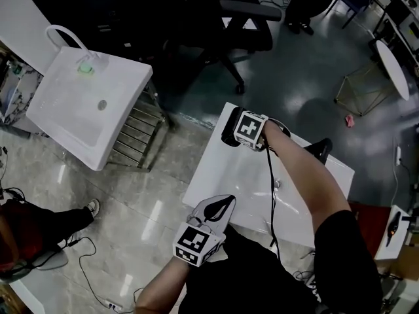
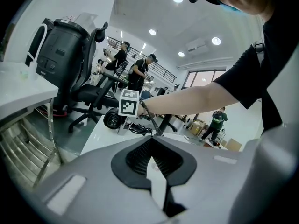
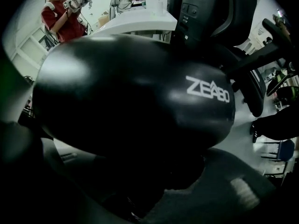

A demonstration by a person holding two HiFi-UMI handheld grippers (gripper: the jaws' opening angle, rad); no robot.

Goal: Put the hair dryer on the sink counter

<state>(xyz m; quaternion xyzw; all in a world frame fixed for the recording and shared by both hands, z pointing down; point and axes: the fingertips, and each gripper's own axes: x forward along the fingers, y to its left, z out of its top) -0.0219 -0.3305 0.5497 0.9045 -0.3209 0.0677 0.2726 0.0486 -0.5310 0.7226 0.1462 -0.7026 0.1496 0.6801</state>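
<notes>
The fingers of the right gripper (image 1: 236, 129) are closed around the black hair dryer (image 3: 135, 97). In the right gripper view almost everything is filled by the round black body, and white letters are seen on its side. The gripper's own tips are lost in the dark under it. In the head view the hair dryer is seen small, held at the far corner of the white table (image 1: 242, 182). Whether it touches the table cannot be told. The fingers of the left gripper (image 2: 152, 146) are shut tip to tip, and nothing is held between them. This is shown only in the left gripper view, where a thin bit of white table is seen in the gap behind the tips. A black cable (image 1: 270, 195) is seen running along the right arm. The white sink (image 1: 78, 116) is set on a metal frame (image 1: 134, 136) at the upper left, well apart from the table, with bare floor between. A curved tap (image 1: 65, 34) and something small and green (image 1: 86, 67) are seen at its far end. A black office chair (image 1: 229, 25) stands beyond the table.
</notes>
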